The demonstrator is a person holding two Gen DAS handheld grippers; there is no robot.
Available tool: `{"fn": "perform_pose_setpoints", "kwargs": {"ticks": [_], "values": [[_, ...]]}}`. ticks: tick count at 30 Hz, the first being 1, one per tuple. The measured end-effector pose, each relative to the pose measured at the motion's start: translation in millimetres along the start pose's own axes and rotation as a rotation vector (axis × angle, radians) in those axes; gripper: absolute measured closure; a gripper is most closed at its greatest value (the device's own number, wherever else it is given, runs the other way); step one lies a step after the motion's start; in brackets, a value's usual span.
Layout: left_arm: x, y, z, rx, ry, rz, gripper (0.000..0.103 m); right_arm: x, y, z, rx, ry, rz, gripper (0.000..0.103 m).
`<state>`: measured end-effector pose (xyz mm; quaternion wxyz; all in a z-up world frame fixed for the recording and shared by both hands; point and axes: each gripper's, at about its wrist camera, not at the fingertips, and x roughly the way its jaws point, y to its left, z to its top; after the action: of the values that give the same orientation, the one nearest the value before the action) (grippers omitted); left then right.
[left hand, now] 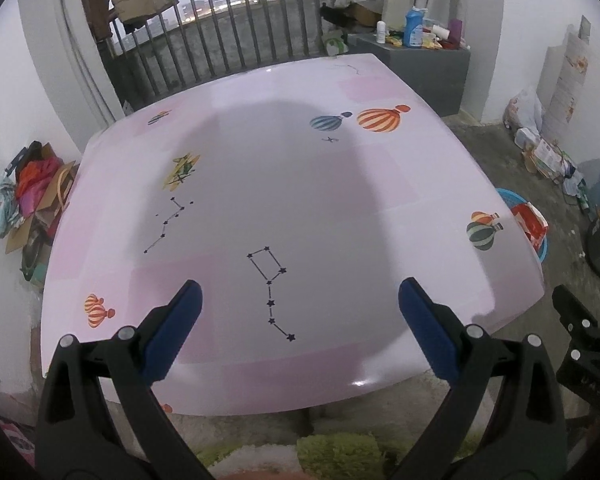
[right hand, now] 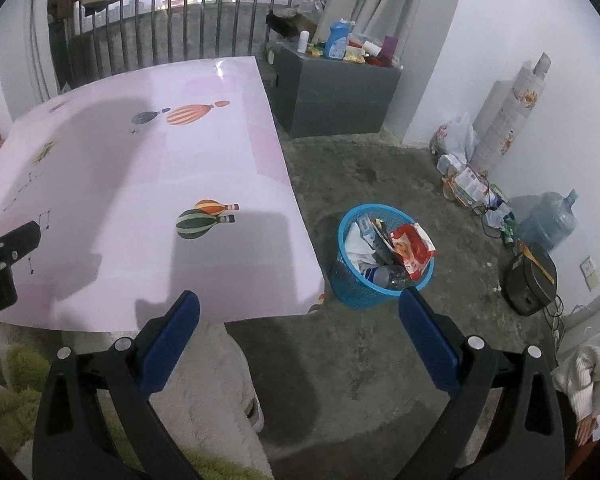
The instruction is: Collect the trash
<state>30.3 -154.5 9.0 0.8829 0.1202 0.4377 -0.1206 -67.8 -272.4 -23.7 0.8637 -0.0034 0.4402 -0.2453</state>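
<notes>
Both grippers, left gripper [left hand: 300,320] and right gripper [right hand: 299,322], are spread wide and empty since your pink worktop [left hand: 284,184] is bare, trash sitting in the blue basket [right hand: 350,284] right of frame centre.

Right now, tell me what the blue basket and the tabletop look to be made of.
Blue basket: looks like moulded plastic, judging by its open lattice wall and uniform bright colour. Tabletop: a smooth, glossy pink printed surface, probably laminate or a vinyl covering, since it shows glare highlights and balloon prints; which one is unclear.
</notes>
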Motion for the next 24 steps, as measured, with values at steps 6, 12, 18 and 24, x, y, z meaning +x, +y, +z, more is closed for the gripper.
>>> {"fn": "perform_pose_setpoints", "kwargs": {"ticks": [6, 12, 18, 24], "values": [[1.1, 2.3, 1.0, -0.009, 0.005, -0.001, 0.009, 1.0, -0.2, 0.1, 0.006, -0.001, 0.002, 0.006], [4.8, 3.7, 0.8, -0.017, 0.017, 0.001, 0.009, 1.5, 0.9, -0.7, 0.009, 0.000, 0.010, 0.006], [5.6, 4.3, 0.7, -0.020, 0.019, -0.001, 0.009, 1.9, 1.0, -0.2, 0.011, 0.003, 0.008, 0.006], [7.2, 4.9, -0.7, -0.027, 0.025, -0.002, 0.009, 1.5, 0.9, 0.1, 0.015, 0.002, 0.009, 0.006]]}}
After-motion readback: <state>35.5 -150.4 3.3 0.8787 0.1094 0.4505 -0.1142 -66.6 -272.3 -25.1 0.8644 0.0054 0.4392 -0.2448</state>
